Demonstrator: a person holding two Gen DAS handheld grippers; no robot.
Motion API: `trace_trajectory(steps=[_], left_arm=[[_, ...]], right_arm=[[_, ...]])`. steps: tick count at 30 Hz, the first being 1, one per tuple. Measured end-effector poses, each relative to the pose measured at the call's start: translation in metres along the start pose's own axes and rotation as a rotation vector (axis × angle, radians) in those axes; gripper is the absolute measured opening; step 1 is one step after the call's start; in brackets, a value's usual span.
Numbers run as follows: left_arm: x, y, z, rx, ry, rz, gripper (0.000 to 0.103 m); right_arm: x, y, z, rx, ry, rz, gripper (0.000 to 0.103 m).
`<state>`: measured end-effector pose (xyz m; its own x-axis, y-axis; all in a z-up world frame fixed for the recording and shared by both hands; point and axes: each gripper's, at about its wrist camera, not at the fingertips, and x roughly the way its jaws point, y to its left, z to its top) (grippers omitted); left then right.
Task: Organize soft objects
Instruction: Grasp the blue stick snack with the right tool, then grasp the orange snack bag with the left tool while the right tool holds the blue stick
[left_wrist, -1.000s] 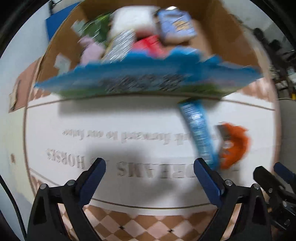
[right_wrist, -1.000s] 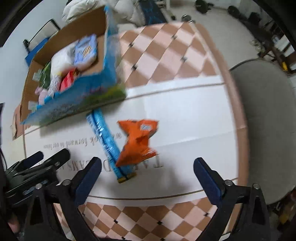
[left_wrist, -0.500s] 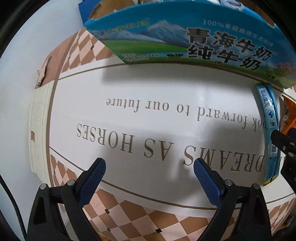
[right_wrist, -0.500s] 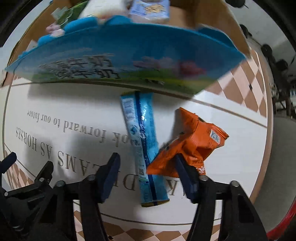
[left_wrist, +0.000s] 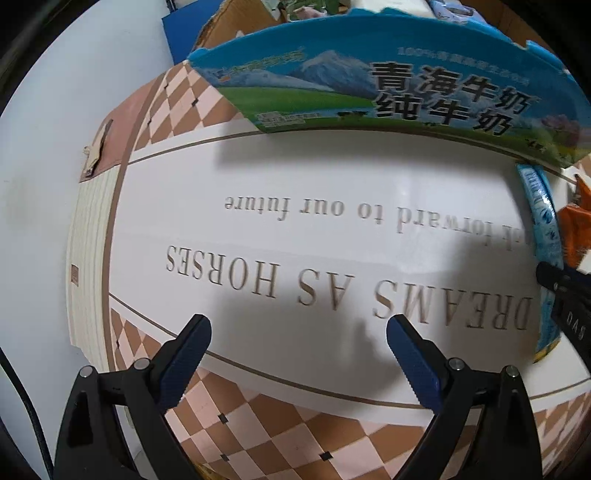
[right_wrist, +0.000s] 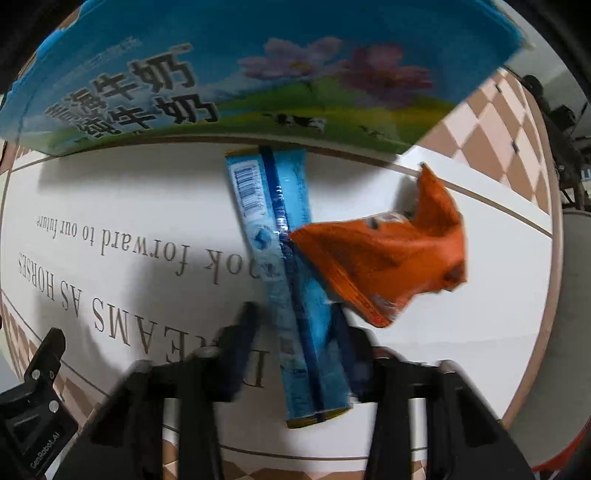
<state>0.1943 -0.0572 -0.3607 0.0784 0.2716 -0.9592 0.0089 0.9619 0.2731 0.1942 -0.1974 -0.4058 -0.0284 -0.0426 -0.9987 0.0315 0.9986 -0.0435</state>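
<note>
A long blue packet lies on the white lettered table top, its far end at the blue milk carton box. An orange snack bag lies beside it on the right, its corner touching the packet. My right gripper straddles the near part of the blue packet, fingers partly closed on either side of it and blurred. My left gripper is open and empty above the table, left of the packet. The orange bag shows at that view's right edge.
The box holds several soft packs, barely visible over its rim. The table has a checkered border and its left edge drops off to a white floor. Dark equipment stands beyond the table's right edge.
My right gripper has dropped low over the blue packet and its fingers have narrowed around it. My left gripper has moved closer to the table and stayed open.
</note>
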Motion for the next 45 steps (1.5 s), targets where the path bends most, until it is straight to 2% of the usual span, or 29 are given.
trace_trajectory(steps=[1,4,6,11,14,16,20,25,28,32,35,36,39,41,42,43,44,45], left_arm=[[-0.006,-0.002,0.000,-0.001,-0.007,-0.014,0.097],[-0.025,-0.008,0.003,0.008,-0.045,-0.074,0.097],[-0.045,-0.021,0.009,0.049,-0.073,-0.143,0.097],[-0.087,-0.093,0.033,0.278,-0.126,-0.263,0.097],[-0.099,-0.141,0.047,0.396,-0.114,-0.321,0.097],[-0.102,-0.172,0.058,0.433,-0.092,-0.342,0.097],[-0.101,-0.221,0.072,0.488,-0.073,-0.302,0.097],[-0.100,-0.258,0.089,0.466,-0.052,-0.307,0.097],[-0.095,-0.282,0.098,0.454,-0.038,-0.279,0.097],[-0.079,-0.314,0.109,0.473,0.002,-0.210,0.097],[-0.071,-0.335,0.110,0.509,-0.009,-0.145,0.097],[-0.067,-0.342,0.109,0.527,-0.015,-0.101,0.097],[-0.063,-0.355,0.108,0.563,-0.056,-0.030,0.096],[-0.063,-0.360,0.107,0.577,-0.093,0.025,0.081],[-0.065,-0.362,0.106,0.588,-0.108,0.039,0.077],[-0.066,-0.361,0.103,0.595,-0.122,0.051,0.058],[-0.063,-0.359,0.101,0.599,-0.102,0.032,0.036],[-0.059,-0.353,0.099,0.597,-0.076,0.031,0.036]], right_arm=[[-0.003,-0.002,-0.005,0.001,0.001,0.020,0.015],[-0.021,-0.019,-0.024,0.031,-0.009,0.098,0.014],[-0.041,-0.042,-0.045,0.074,-0.036,0.143,0.014],[-0.089,-0.110,-0.086,0.241,-0.104,0.214,0.014],[-0.102,-0.162,-0.101,0.350,-0.119,0.219,0.014],[-0.097,-0.192,-0.104,0.408,-0.119,0.189,0.014],[-0.074,-0.239,-0.103,0.528,-0.100,0.227,0.014],[-0.053,-0.266,-0.096,0.604,-0.103,0.214,0.014],[-0.044,-0.279,-0.084,0.625,-0.108,0.218,0.014],[-0.036,-0.283,-0.071,0.629,-0.106,0.214,0.014],[-0.033,-0.284,-0.064,0.626,-0.100,0.210,0.014],[-0.032,-0.284,-0.062,0.627,-0.098,0.210,0.014],[-0.031,-0.285,-0.061,0.631,-0.089,0.205,0.014],[-0.032,-0.286,-0.062,0.629,-0.083,0.203,0.014],[-0.030,-0.285,-0.062,0.626,-0.078,0.202,0.014],[-0.029,-0.284,-0.061,0.623,-0.075,0.201,0.014],[-0.027,-0.283,-0.060,0.620,-0.073,0.201,0.014],[-0.026,-0.282,-0.061,0.618,-0.069,0.201,0.014]])
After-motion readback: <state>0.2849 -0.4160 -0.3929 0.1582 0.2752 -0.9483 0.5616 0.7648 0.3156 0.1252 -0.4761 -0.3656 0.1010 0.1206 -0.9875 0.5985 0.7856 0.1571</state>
